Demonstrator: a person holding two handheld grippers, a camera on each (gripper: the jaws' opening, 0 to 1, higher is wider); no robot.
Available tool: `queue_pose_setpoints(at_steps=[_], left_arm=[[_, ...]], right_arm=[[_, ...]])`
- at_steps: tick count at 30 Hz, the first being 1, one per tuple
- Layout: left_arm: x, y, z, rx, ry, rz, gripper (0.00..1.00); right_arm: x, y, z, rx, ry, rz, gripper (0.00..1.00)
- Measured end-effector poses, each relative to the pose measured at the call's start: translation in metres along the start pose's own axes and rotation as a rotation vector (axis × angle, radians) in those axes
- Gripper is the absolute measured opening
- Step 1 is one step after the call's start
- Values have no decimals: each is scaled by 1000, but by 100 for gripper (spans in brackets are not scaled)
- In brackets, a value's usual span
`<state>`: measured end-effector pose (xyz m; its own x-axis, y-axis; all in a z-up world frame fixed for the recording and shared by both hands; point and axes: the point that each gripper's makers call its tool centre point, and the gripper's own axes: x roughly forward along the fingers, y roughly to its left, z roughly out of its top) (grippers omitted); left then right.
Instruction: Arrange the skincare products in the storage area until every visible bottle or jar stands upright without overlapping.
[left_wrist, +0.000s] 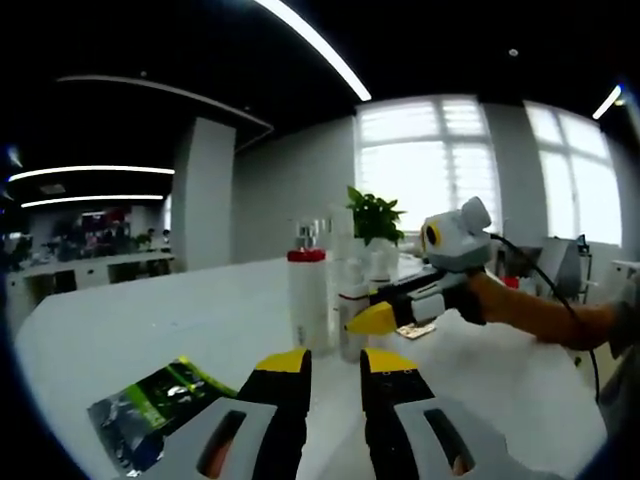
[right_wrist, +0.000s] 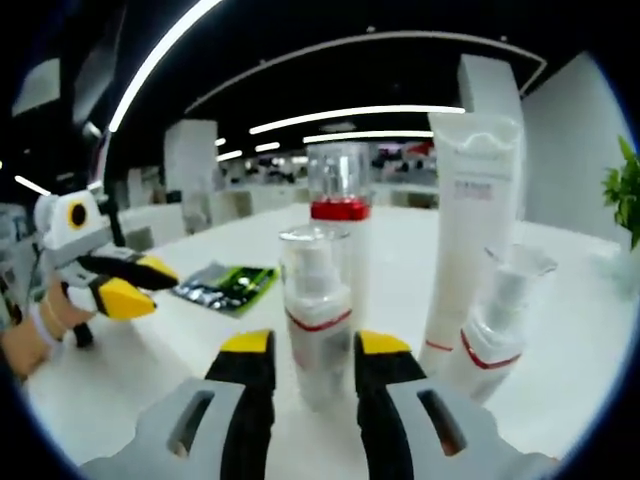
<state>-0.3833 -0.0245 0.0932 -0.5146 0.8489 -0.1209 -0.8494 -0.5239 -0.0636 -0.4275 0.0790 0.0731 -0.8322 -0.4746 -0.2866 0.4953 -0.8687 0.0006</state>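
Right hand-held gripper (right_wrist: 310, 352): jaws parted, straddling the small clear-capped bottle (right_wrist: 316, 315); contact not discernible, no grip evident.
Small bottle: upright on the white desk (right_wrist: 400, 250), just before the red-collared pump bottle (right_wrist: 340, 215); likely light, rigid, slick plastic; best taken low on the body, below the loose-looking cap.
Tall tube (right_wrist: 470, 220): upright, right of centre; probably soft-walled and tippy.
Tilted bottle (right_wrist: 500, 325): leaning near the tube's base; needs righting.
Left hand-held gripper (left_wrist: 335, 365): jaws apart, empty, above the desk beside a green packet (left_wrist: 160, 400).
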Motion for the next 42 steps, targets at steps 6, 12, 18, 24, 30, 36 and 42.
queue_pose_setpoints(at_steps=[6, 12, 18, 24, 30, 36, 42], left_arm=[[0, 1, 0, -3, 2, 3, 20], [0, 2, -1, -8, 3, 7, 20], [0, 2, 0, -11, -3, 10, 20], [0, 4, -1, -12, -1, 17, 20], [-1, 5, 1, -16, -7, 17, 20], [-1, 6, 1, -15, -7, 21, 20], [-1, 5, 0, -14, -6, 22, 20]], right_arm=[[2, -2, -13, -4, 58, -11, 23], [0, 4, -14, -25, 86, 8, 22], [-4, 10, -18, -27, 115, 61, 22], [2, 6, -37, -80, 198, 68, 30], [0, 7, -50, -117, 280, 76, 25], [-2, 5, -49, -138, 285, 87, 21], [-8, 0, -51, -120, 295, 94, 17]])
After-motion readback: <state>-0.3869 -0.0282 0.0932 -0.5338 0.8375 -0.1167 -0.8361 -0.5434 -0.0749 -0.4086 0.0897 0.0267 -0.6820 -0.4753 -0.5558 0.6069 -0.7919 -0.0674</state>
